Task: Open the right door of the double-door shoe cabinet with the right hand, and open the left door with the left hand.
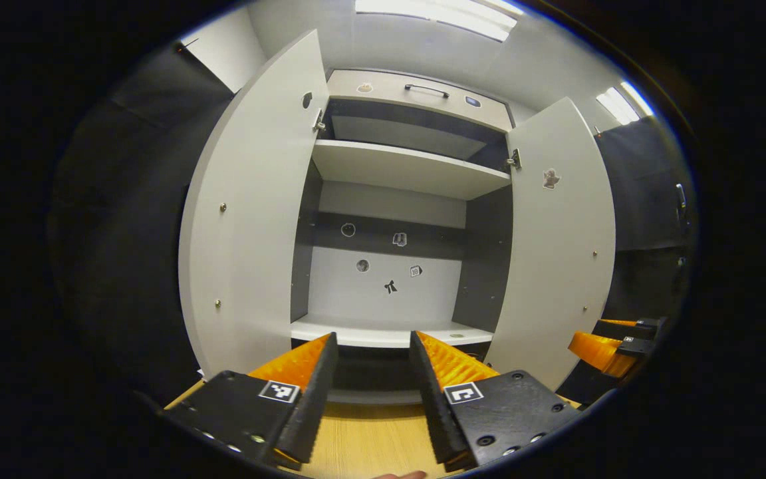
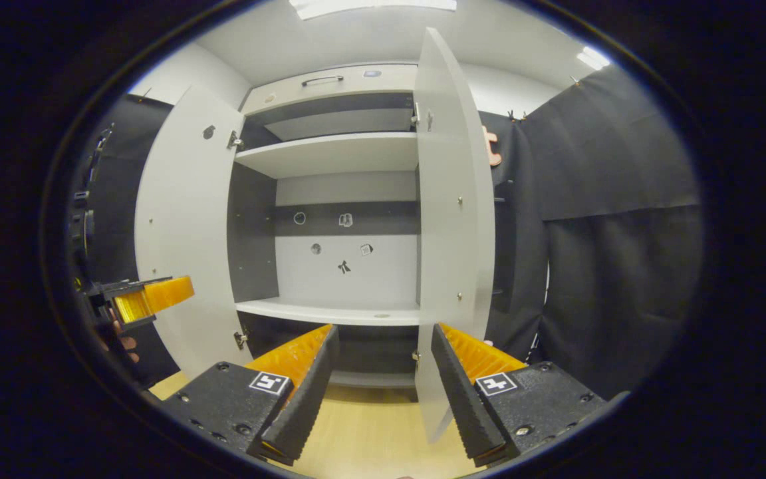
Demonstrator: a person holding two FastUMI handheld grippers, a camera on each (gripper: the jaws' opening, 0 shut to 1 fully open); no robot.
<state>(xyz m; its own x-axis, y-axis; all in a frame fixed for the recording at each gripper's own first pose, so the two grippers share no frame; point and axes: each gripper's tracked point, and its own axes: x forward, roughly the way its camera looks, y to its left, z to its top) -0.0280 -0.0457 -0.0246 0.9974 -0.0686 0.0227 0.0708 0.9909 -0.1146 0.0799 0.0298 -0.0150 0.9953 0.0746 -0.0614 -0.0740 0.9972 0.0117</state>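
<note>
Both cabinet doors stand open (grippers empty, jaws apart).

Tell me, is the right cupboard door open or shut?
Open. The right door swings out from the shoe cabinet, baring its shelves.

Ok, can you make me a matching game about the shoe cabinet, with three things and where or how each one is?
Things:
1. left door
2. drawer handle
3. bow sticker

States or places:
A. stuck on the cabinet's back wall
B. swung wide open
C. at the very top, above the shelves

Pairs: 1-B, 2-C, 3-A
</note>
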